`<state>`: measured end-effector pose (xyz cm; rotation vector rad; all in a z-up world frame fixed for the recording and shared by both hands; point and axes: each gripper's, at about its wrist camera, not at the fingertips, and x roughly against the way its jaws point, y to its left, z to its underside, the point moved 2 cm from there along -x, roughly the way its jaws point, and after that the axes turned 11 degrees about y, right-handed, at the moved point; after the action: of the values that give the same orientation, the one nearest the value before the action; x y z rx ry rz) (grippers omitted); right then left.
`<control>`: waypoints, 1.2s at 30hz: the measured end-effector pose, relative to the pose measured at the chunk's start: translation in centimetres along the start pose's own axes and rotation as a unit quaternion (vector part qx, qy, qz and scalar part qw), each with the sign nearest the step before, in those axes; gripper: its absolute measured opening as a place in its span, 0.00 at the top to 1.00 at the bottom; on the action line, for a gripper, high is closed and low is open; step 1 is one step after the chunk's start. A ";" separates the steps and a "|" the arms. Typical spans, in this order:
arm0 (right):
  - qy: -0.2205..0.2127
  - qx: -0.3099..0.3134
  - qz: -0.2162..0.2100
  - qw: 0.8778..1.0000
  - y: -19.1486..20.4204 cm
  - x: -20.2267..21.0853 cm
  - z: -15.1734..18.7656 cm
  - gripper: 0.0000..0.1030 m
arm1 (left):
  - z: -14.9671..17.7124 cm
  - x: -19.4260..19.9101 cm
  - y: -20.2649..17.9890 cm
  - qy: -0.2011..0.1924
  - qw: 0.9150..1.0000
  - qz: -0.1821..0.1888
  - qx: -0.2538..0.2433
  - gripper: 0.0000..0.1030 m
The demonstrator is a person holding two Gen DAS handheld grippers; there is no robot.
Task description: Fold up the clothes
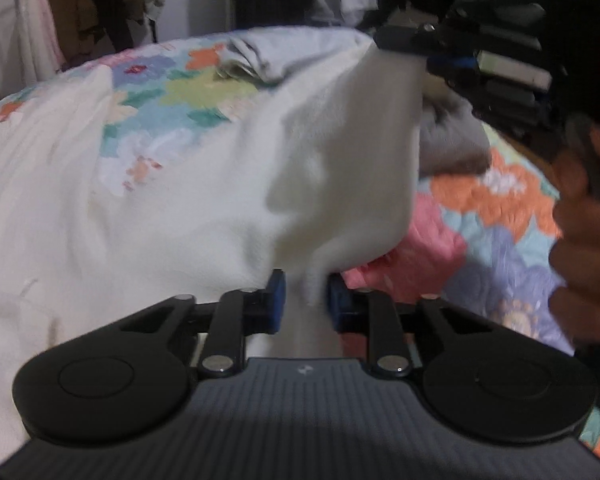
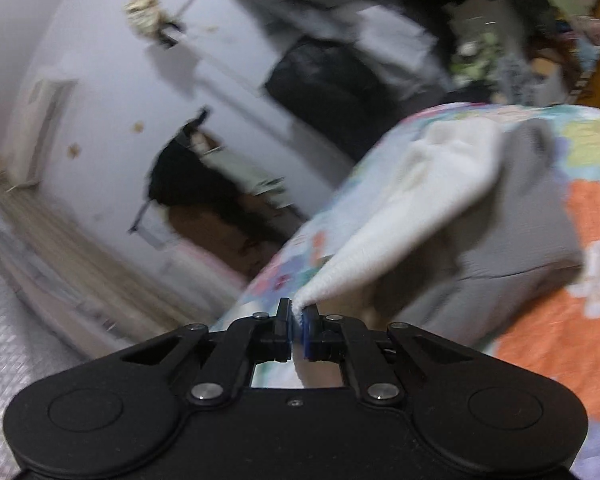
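A white cloth is held stretched above a bed covered by a flowered quilt. One end is pinched between the blue pads of the left hand-held gripper, whose jaws are closed on the fabric. The opposite corner is clamped tight by the right hand-held gripper, seen raised at upper right in the left view. A grey garment is seen lying on the quilt beneath the cloth, and a pink one beside it.

Floral quilt covers the bed (orange, purple, green patches).
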<state>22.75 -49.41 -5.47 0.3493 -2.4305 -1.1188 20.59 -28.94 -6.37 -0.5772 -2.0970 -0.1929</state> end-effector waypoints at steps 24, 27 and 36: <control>0.170 0.214 -0.144 0.951 18.1 -4.2 13.4 0.92 | 12.1 15.5 23.7 -0.051 0.980 0.012 0.194 0.52; 0.196 0.216 -0.153 0.944 19.4 -5.1 15.9 0.92 | 13.3 15.8 25.3 -0.062 0.971 0.015 0.230 0.47; 0.295 0.333 -0.092 0.891 21.8 -7.8 24.2 0.92 | 14.0 16.6 28.4 -0.031 0.968 0.013 0.250 0.45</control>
<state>16.76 -16.47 -4.95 0.9880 -2.1520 -0.1309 15.85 6.33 -2.97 -0.3051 -2.0890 0.3676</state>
